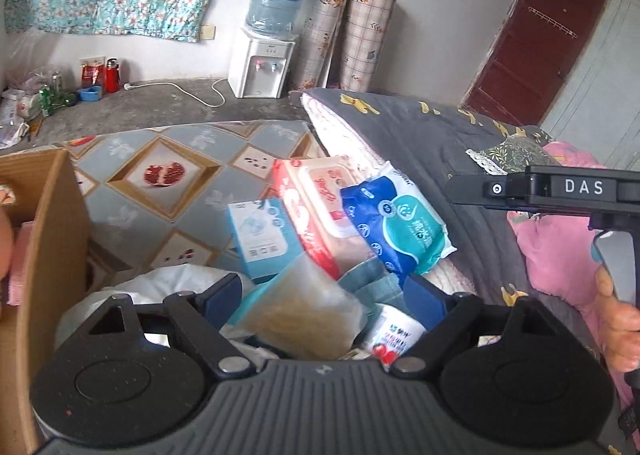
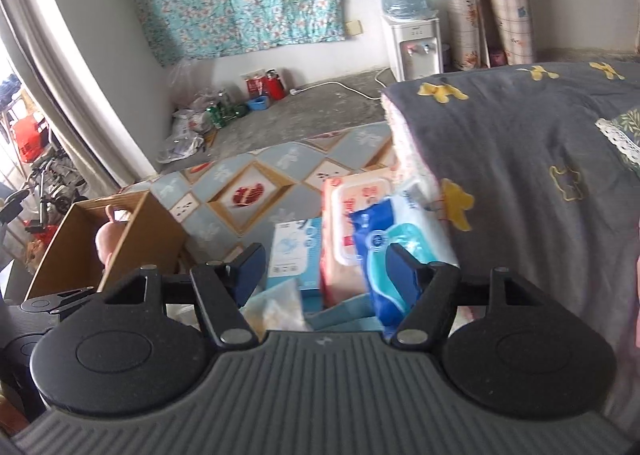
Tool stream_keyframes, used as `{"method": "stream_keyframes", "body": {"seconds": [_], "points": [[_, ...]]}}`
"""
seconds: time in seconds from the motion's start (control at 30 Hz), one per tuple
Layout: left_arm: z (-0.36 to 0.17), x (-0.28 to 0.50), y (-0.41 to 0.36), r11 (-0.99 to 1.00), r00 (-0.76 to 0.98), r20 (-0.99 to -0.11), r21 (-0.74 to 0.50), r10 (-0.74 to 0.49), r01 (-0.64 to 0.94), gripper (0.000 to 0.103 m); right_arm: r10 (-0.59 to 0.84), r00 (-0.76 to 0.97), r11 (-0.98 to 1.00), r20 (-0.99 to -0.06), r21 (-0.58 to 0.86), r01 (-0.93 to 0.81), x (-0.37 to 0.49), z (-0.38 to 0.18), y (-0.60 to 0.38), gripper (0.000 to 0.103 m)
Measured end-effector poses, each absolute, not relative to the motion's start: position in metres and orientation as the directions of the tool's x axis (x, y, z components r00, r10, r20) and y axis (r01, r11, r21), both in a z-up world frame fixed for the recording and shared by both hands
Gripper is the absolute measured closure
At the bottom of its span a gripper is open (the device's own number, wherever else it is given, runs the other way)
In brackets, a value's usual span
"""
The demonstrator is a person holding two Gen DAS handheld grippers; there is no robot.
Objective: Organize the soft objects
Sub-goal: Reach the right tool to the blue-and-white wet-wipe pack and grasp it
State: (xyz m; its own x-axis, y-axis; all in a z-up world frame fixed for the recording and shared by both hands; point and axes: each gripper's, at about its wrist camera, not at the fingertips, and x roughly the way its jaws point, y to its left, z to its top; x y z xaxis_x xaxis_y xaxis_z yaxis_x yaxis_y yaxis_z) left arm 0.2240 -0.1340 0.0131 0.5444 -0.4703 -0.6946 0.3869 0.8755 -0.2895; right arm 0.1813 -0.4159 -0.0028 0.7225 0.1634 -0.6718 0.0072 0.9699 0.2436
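A pile of soft packs lies on the patterned mat by the bed: a red-pink wipes pack (image 1: 320, 207) (image 2: 352, 211), a blue-teal wipes pack (image 1: 396, 223) (image 2: 388, 251), a light blue box (image 1: 264, 235) (image 2: 296, 251) and a clear bag of beige stuff (image 1: 304, 311) (image 2: 276, 307). My left gripper (image 1: 324, 295) is open, its fingers either side of the clear bag, just above it. My right gripper (image 2: 324, 271) is open over the packs and shows from the side in the left wrist view (image 1: 472, 187). A cardboard box (image 1: 48, 239) (image 2: 132, 239) stands to the left.
A grey quilt (image 1: 432, 143) (image 2: 520, 159) over the bed fills the right. A small white-red pack (image 1: 392, 335) and a white plastic bag (image 1: 168, 283) lie under the left gripper. A water dispenser (image 1: 260, 67), rolled mats and floor clutter stand by the far wall.
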Motion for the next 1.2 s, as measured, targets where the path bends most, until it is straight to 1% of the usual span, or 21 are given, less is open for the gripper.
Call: {"method": "stream_keyframes", "body": {"seconds": [0.17,0.27,0.33,0.43,0.6,0.77,1.0,1.2], "points": [[-0.013,0.258,-0.186,0.84,0.475,-0.708,-0.334,-0.524,0.428,0.014,0.189,0.693,0.947,-0.695,0.315,0.058,0.213,-0.034,-0.467,0.037],[-0.026,0.277,-0.208,0.821,0.429,-0.717,-0.367,-0.549,0.437,0.017,0.209,0.679,0.936,-0.704,0.346,0.07,0.238,-0.051,-0.48,0.037],[-0.033,0.289,-0.22,0.816,0.402,-0.728,-0.382,-0.555,0.434,0.025,0.225,0.667,0.929,-0.71,0.362,0.072,0.257,-0.063,-0.485,0.037],[-0.043,0.304,-0.235,0.815,0.372,-0.746,-0.391,-0.552,0.427,0.033,0.248,0.65,0.921,-0.719,0.383,0.071,0.279,-0.079,-0.491,0.04],[-0.058,0.319,-0.253,0.817,0.327,-0.773,-0.399,-0.544,0.417,0.033,0.275,0.614,0.918,-0.739,0.392,0.061,0.302,-0.1,-0.495,0.049],[-0.069,0.33,-0.259,0.818,0.299,-0.779,-0.435,-0.552,0.377,0.032,0.304,0.605,0.908,-0.736,0.416,0.05,0.308,-0.11,-0.5,0.052],[-0.069,0.333,-0.269,0.818,0.305,-0.769,-0.46,-0.561,0.345,0.032,0.357,0.595,0.879,-0.72,0.474,0.046,0.304,-0.115,-0.508,0.066],[-0.057,0.322,-0.268,0.823,0.314,-0.772,-0.447,-0.553,0.352,0.033,0.369,0.605,0.855,-0.705,0.513,0.077,0.29,-0.109,-0.51,0.069]]}}
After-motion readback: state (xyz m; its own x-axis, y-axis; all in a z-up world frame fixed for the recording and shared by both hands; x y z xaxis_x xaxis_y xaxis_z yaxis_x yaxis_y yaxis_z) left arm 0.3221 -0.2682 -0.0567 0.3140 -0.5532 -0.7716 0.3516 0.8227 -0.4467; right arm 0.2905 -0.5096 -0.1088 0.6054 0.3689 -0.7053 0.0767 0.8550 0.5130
